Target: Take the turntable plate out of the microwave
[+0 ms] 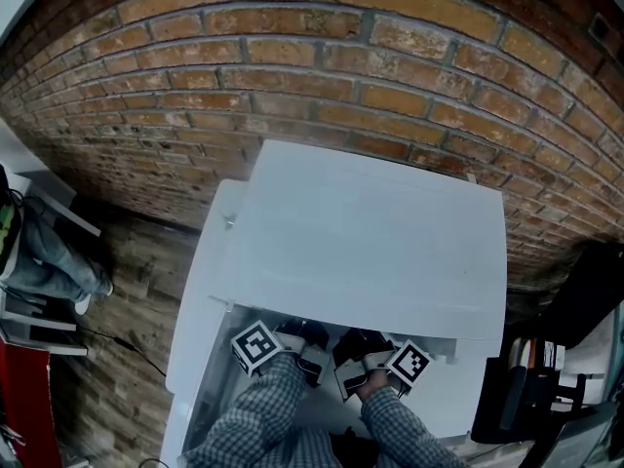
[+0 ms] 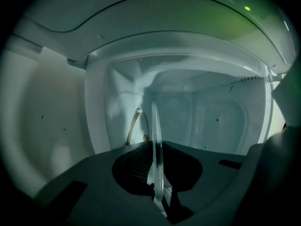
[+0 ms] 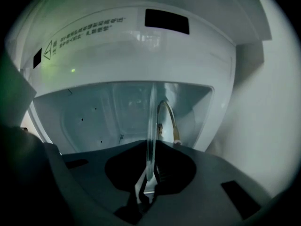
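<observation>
A red-brown brick wall with pale mortar ran behind. The floor was dark wood-look planking. At the left edge a person's legs in jeans showed. At the right stood a black rack.

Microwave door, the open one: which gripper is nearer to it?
Left. The left gripper reaches into the microwave right beside the open door; the right gripper is on its other side, farther from the door. Both are shut on the glass turntable plate.
</observation>
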